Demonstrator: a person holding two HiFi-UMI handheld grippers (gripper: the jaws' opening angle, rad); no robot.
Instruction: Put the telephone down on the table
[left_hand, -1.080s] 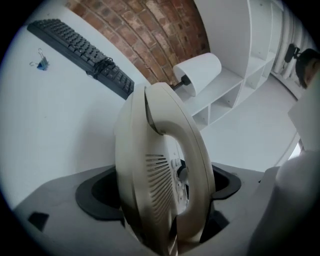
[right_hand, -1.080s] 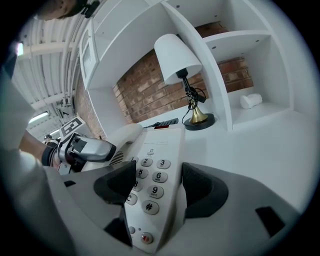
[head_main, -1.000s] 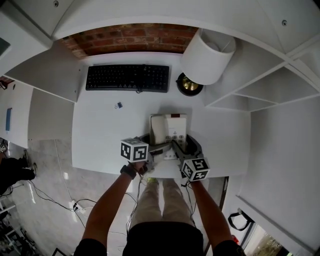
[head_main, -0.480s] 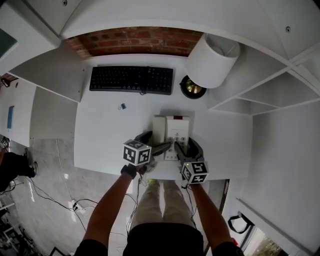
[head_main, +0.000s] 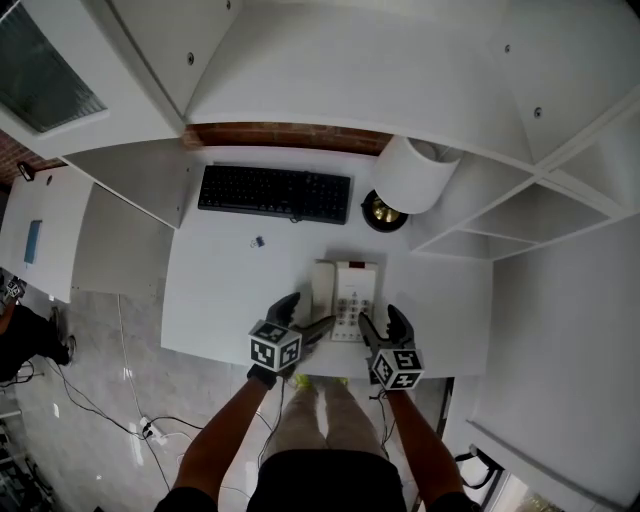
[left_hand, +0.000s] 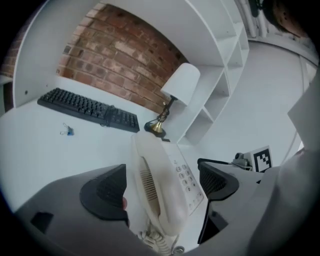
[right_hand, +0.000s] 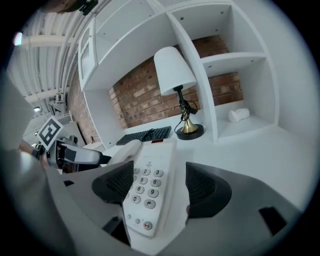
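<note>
The worktop (head_main: 220, 290) is carrying the telephone (head_main: 345, 295), lying flat near its 6 o'clock edge; placement is looking complete, with only withdrawal remaining. The left hand-held gripper (head_main: 308, 312) is standing spread around the handset, clear of it. The right hand-held gripper (head_main: 380, 322), whose jaws have just been opening, is straddling the keypad end without pressing. The keyboard (head_main: 275, 193) at 11 o'clock, the lamp (head_main: 408, 175) at 1 and the clip (head_main: 258, 241) at 10 are obstructing nothing.

White table (head_main: 225, 295) with telephone (head_main: 345, 298), keyboard (head_main: 275, 193), lamp (head_main: 413, 173)
</note>
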